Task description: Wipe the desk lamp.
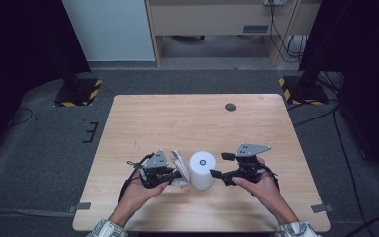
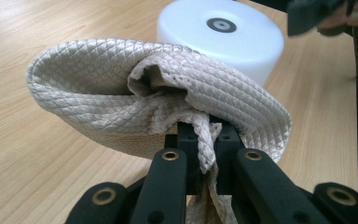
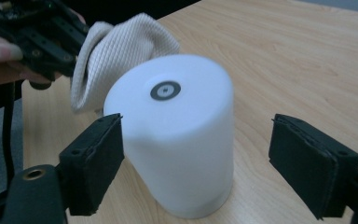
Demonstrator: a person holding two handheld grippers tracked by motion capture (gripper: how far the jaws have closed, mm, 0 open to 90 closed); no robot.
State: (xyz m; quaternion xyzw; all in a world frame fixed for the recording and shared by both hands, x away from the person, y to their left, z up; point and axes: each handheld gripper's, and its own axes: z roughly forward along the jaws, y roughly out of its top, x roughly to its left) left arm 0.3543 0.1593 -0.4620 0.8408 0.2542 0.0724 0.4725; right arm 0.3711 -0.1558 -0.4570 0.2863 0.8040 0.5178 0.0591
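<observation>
A white cylinder (image 1: 202, 169) with a dark ring on its top stands on the wooden table (image 1: 187, 118), near the front. A folded beige quilted cloth (image 2: 158, 88) is pinched in my left gripper (image 2: 205, 144), just left of the cylinder (image 2: 223, 35) and close to its side. In the high view the cloth (image 1: 178, 165) sits between the left gripper (image 1: 177, 174) and the cylinder. My right gripper (image 3: 196, 163) stands open, one pad (image 3: 95, 163) on each side of the cylinder (image 3: 177, 140), not touching it. The right gripper (image 1: 220, 165) comes in from the cylinder's right.
A small dark round disc (image 1: 230, 106) lies near the table's far edge. Black stands with yellow-striped bases (image 1: 77, 91) flank the table's far corners. Cables run over the grey floor at the right.
</observation>
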